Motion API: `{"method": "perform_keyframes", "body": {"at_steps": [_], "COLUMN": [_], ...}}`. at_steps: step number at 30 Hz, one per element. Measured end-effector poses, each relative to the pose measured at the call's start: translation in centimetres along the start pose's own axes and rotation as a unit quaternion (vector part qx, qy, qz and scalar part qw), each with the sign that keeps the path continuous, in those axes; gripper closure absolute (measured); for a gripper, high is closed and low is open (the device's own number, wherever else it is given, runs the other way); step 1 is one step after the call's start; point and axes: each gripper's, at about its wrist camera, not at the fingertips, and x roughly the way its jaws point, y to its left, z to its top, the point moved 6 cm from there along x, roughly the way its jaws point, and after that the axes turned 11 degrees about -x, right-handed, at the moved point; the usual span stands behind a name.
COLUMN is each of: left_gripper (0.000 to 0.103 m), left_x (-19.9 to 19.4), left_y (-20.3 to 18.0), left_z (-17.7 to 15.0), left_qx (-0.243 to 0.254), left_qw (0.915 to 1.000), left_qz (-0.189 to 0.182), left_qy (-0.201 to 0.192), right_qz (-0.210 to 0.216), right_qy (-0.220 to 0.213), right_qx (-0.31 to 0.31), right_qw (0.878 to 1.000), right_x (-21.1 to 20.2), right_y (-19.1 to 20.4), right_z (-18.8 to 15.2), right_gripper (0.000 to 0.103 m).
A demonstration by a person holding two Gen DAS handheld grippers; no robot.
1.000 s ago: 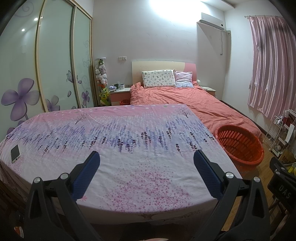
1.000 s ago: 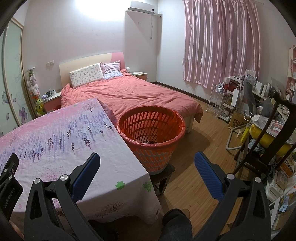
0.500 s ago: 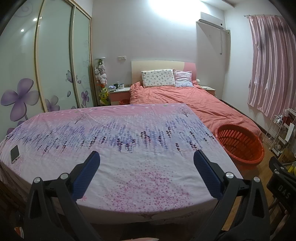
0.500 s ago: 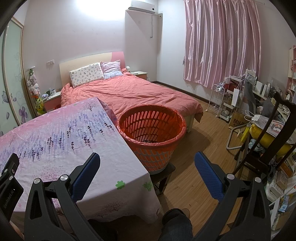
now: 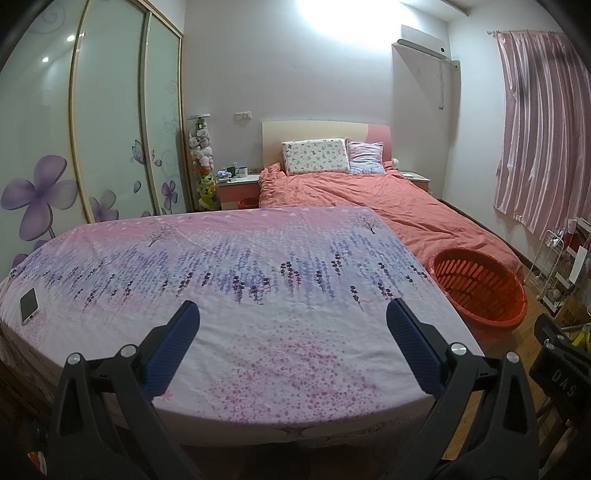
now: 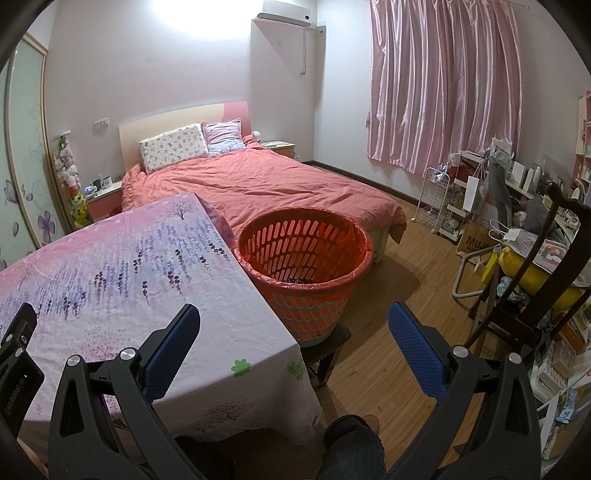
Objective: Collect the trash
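Both the left gripper (image 5: pixel 291 332) and the right gripper (image 6: pixel 293 332) hang with fingers spread wide and empty over the table's (image 5: pixel 258 295) near edge. The orange basket (image 6: pixel 303 258) stands just off its right edge, probably for easy drops; no trash shows on the cloth, only a phone (image 5: pixel 28 305) near the left edge.

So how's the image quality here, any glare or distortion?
Left wrist view: blown-out glare on the wall above the bed, wardrobe bowed by the fisheye, dark corners. Right wrist view: the same glare up top, curtain bent, basket sharp.
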Motion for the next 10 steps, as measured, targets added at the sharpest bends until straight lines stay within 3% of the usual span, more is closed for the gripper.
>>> {"method": "perform_keyframes", "body": {"at_steps": [10], "left_gripper": [0.004], "left_x": [0.16], "left_y": [0.21], "left_z": [0.18], "left_qx": [0.001], "left_qw": [1.0], "left_qz": [-0.001], "left_qy": [0.0], "right_qz": [0.0], "right_qy": [0.001], "right_qx": [-0.001], "right_qw": [1.0], "right_x": [-0.05], "right_y": [-0.06], "right_z": [0.02], "right_gripper": [0.002]}}
